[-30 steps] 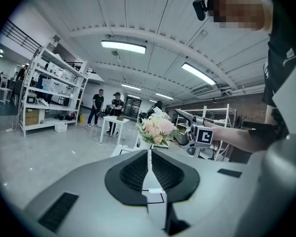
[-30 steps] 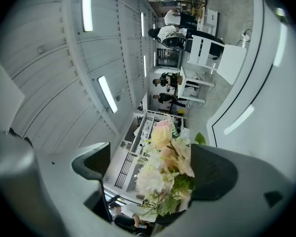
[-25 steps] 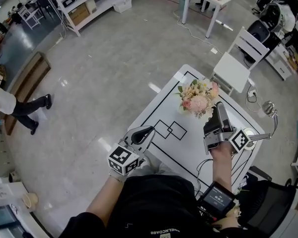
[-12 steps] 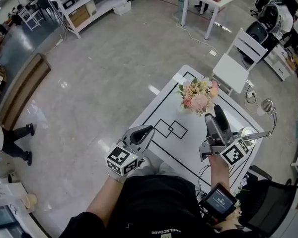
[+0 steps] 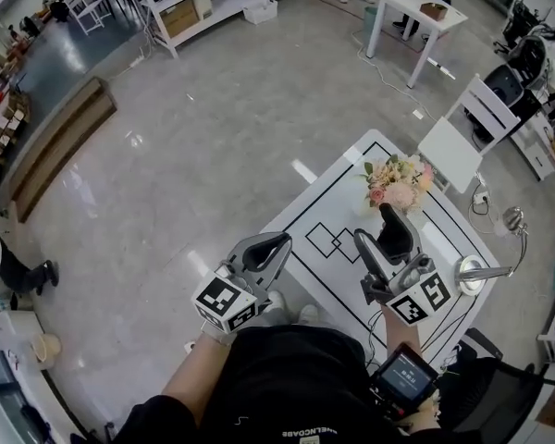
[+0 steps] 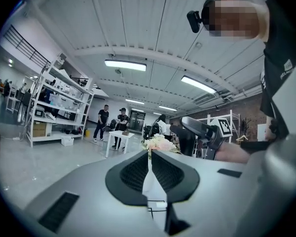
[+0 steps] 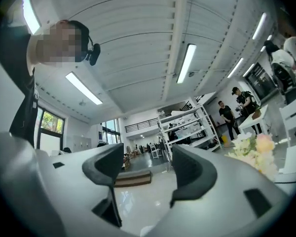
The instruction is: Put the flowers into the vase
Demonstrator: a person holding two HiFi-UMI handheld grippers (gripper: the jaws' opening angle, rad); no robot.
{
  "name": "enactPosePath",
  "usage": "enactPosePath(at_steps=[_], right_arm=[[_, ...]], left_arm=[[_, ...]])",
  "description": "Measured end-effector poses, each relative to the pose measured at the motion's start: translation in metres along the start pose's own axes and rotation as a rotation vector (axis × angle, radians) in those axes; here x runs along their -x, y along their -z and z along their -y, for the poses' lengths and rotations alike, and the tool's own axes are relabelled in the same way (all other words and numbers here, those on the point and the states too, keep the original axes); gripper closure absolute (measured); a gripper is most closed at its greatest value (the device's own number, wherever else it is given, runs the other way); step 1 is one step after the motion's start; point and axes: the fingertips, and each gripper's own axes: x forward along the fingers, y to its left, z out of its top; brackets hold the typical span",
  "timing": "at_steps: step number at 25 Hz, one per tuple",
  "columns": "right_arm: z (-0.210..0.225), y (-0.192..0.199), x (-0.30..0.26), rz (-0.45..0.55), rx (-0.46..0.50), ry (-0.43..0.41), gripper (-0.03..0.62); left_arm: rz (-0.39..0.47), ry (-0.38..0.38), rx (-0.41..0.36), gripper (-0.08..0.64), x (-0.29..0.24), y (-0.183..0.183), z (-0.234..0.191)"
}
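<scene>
We noted the flowers [image 5: 397,183] at the upper right of the frame, on the tabletop [image 5: 338,202]. Blooms were up and the long axis upright; stems were hidden. We judged them light, soft and easily crushed, so grip low on the stems. Right tool [image 5: 372,222], near them, was empty, its jaws apart and closing. Left tool [image 5: 276,246] was closed on nothing.
</scene>
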Motion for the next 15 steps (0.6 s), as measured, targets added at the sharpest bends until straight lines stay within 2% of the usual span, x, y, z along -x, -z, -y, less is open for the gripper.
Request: enactPosePath(at_steps=[7,15], right_arm=[[-0.037,0.034,-0.030,-0.071,0.099,-0.094,0.404],[-0.081,0.060,-0.051,-0.136,0.163,-0.188,0.431]], left_arm=[[0.045,-0.083,0.003,0.554,0.034,-0.010,-0.016],[0.064,-0.142,0.010,0.554,0.063,-0.014,-0.024]])
